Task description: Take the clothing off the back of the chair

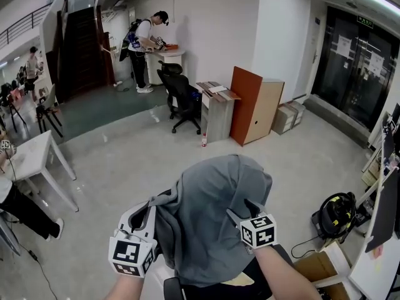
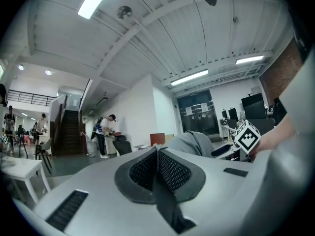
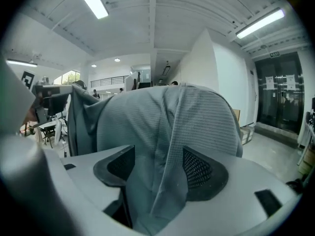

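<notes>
1. The grey knit garment [image 1: 212, 224] lies draped over the top edge of the chair [image 1: 172, 289] back and covers it (the backrest itself is hidden beneath the cloth).
2. Your right gripper [image 3: 152, 156] is at the garment's right side. Its jaws are spread wide, and a hanging fold of the cloth passes between them without being pinched.
3. Your left gripper [image 2: 157, 151] is just beside the garment's left edge. Its jaws are pressed together with nothing between them.
4. In the left gripper view, the garment sits ahead and to the right of the jaws.
</notes>
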`<move>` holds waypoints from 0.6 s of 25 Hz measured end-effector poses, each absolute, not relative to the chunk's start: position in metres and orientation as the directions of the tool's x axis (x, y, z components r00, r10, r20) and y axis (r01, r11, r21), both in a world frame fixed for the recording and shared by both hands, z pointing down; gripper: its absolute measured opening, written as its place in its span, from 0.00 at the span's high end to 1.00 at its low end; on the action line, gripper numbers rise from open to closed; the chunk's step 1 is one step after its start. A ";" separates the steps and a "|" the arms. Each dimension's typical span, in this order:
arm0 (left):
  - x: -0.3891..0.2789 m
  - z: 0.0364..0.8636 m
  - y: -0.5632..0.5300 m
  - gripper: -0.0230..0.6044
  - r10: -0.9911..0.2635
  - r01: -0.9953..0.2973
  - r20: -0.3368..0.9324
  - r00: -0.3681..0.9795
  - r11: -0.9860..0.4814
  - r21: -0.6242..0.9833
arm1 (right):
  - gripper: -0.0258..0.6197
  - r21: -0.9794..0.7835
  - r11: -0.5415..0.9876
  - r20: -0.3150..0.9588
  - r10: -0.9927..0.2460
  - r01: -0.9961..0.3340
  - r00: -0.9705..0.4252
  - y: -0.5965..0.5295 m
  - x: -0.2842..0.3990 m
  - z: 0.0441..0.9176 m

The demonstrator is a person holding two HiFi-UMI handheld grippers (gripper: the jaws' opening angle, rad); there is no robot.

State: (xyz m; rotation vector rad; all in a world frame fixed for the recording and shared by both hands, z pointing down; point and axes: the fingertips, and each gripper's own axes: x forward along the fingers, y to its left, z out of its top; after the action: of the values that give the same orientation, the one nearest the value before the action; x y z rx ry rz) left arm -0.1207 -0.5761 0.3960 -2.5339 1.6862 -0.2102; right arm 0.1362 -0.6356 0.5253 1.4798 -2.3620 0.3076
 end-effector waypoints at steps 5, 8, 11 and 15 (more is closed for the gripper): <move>-0.128 0.414 -0.588 0.95 -0.924 -0.914 0.108 0.367 -0.380 -0.141 | 0.44 0.019 0.357 0.420 -0.851 -0.934 -0.316 -0.683 0.144 0.545; -0.133 0.421 -0.590 0.95 -0.923 -0.915 0.128 0.363 -0.379 -0.137 | 0.46 0.048 0.300 0.397 -0.881 -0.953 -0.257 -0.702 0.147 0.544; -0.137 0.427 -0.590 0.95 -0.920 -0.915 0.137 0.367 -0.384 -0.126 | 0.56 0.045 0.240 0.389 -0.898 -0.970 -0.204 -0.708 0.151 0.542; -0.142 0.431 -0.588 0.95 -0.916 -0.912 0.138 0.377 -0.393 -0.114 | 0.85 0.078 0.211 0.397 -0.903 -0.974 -0.164 -0.708 0.151 0.535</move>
State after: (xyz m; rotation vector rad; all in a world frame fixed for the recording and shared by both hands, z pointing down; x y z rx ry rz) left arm -0.1420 -0.5875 0.4306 -2.5911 1.7204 -0.2798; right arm 0.1513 -0.7079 0.5351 1.7515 -2.1354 0.2762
